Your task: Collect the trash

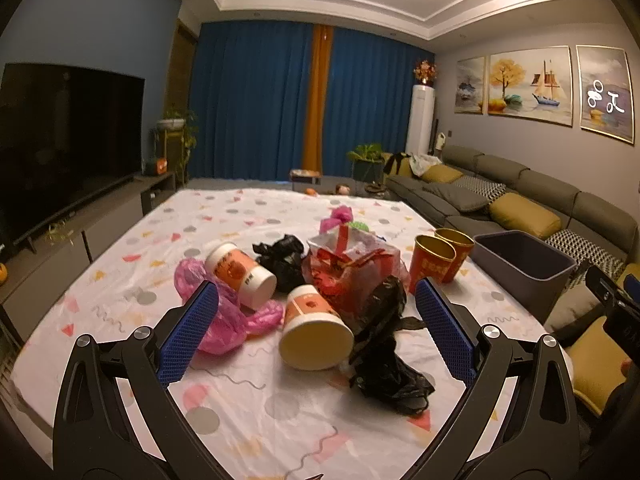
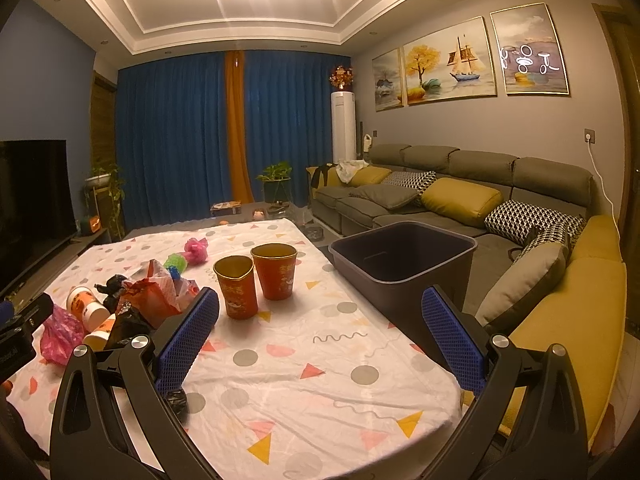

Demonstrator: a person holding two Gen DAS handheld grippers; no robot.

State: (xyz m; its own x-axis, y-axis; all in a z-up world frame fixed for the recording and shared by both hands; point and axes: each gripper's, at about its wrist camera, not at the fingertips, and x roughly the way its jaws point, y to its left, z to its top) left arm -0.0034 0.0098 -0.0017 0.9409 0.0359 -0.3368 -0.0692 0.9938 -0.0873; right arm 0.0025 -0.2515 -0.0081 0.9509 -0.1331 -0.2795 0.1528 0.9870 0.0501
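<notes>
- Presently the left hand-held gripper (image 1: 316, 312) hangs wide open over the trash pile (image 1: 312, 280) mid-desk (image 1: 120, 280).
- Right hand-held gripper (image 2: 320, 320) is open, empty, facing the grey bin (image 2: 404, 264) at the desk's right edge.

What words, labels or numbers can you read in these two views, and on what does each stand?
None can be read for certain.
Red paper cups: gold characters, too blurred.
White-and-orange tubs: orange label print, too blurred.
Red plastic bag: crumpled print, illegible.
Black device at the left edge: faint lettering, too small.
</notes>
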